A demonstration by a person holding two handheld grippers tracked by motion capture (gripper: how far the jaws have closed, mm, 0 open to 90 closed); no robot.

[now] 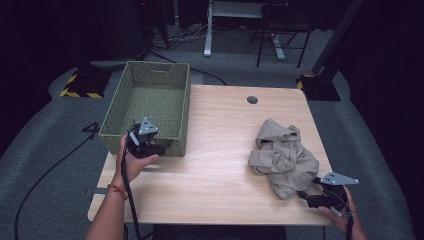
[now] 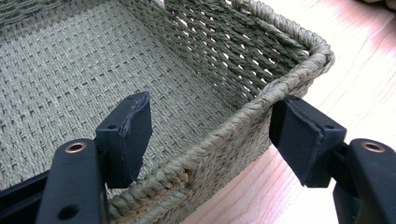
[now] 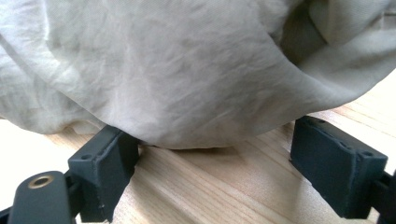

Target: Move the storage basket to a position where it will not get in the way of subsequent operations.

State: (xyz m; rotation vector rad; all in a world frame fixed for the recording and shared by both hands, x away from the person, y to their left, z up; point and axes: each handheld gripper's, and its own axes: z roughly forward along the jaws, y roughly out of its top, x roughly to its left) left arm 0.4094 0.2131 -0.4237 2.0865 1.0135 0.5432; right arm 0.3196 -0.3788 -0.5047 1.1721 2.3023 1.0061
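Observation:
A green woven basket (image 1: 184, 112) stands on the far left part of the wooden table (image 1: 220, 150). My left gripper (image 1: 161, 146) is at its near right corner. In the left gripper view it (image 2: 210, 135) is open and straddles the basket's rim (image 2: 289, 79), one jaw inside, one outside, and the pads do not press on the weave. A crumpled beige cloth (image 1: 282, 155) lies on the right side of the table. My right gripper (image 1: 306, 196) sits at its near edge. In the right gripper view it (image 3: 215, 172) is open, low on the tabletop, with the cloth's (image 3: 187, 70) hem hanging between the jaws.
A round cable hole (image 1: 252, 99) is in the table's far edge. Behind the table are a white desk leg (image 1: 208, 30) and a dark chair (image 1: 282, 30) on grey carpet. A black cable (image 1: 50, 170) runs across the floor at left.

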